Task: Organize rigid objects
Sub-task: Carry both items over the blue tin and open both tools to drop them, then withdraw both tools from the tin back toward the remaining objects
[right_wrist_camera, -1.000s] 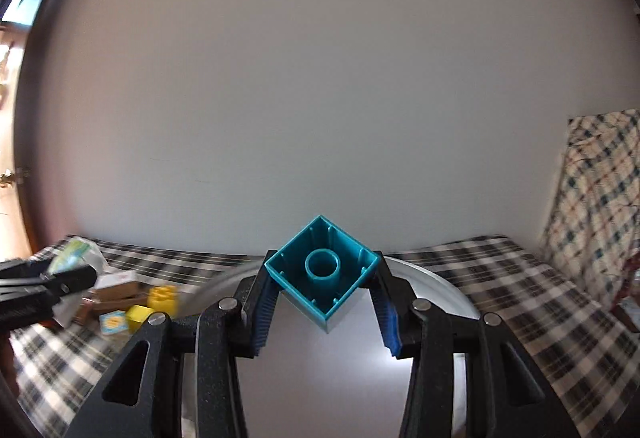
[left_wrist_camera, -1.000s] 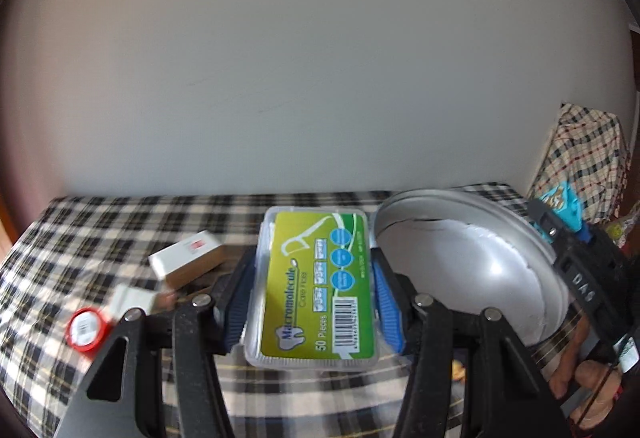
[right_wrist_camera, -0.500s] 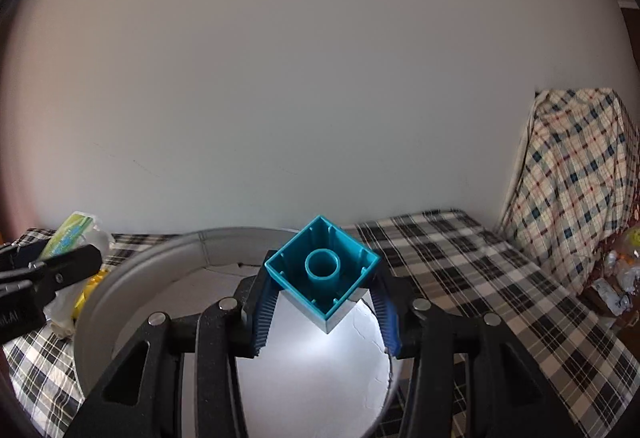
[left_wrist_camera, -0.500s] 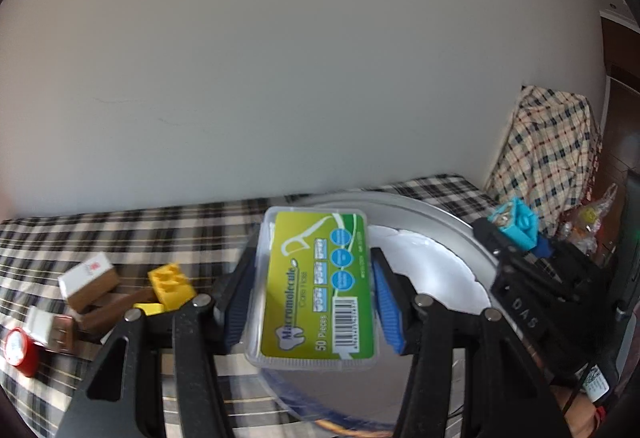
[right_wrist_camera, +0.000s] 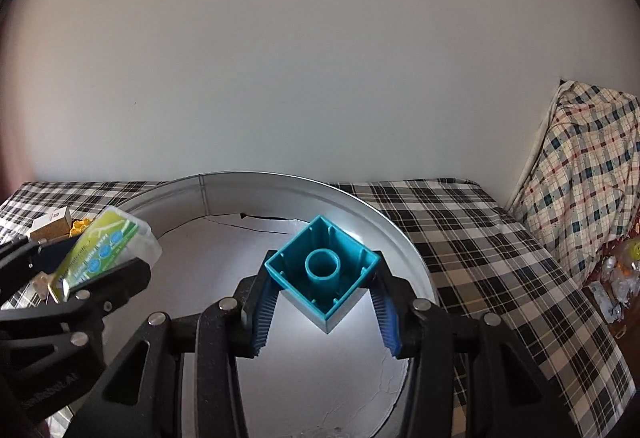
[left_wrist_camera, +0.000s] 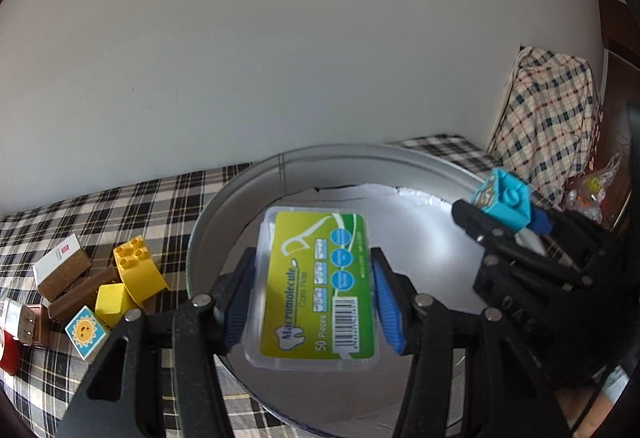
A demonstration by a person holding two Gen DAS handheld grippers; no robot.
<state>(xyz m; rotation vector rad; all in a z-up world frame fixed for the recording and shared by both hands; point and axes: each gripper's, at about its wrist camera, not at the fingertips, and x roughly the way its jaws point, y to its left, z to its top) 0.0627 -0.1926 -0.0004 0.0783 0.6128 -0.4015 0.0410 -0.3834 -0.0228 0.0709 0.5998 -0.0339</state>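
Note:
My left gripper is shut on a clear floss-pick box with a green and yellow label, held above the left part of a round metal tray. My right gripper is shut on a teal toy brick, hollow underside facing the camera, also over the tray. In the left wrist view the right gripper with the teal brick hangs over the tray's right rim. In the right wrist view the left gripper and the floss box sit at the tray's left side.
Left of the tray on the checked cloth lie yellow bricks, a sun-face cube, brown blocks, a white-topped box and a red item. A checked-cloth-covered object stands at the right, with plastic bags below.
The left gripper carried the floss box rightward, from beside the tray to over it. The right gripper sank slightly with the teal brick and tilted down, so the tray floor fills more of its view.

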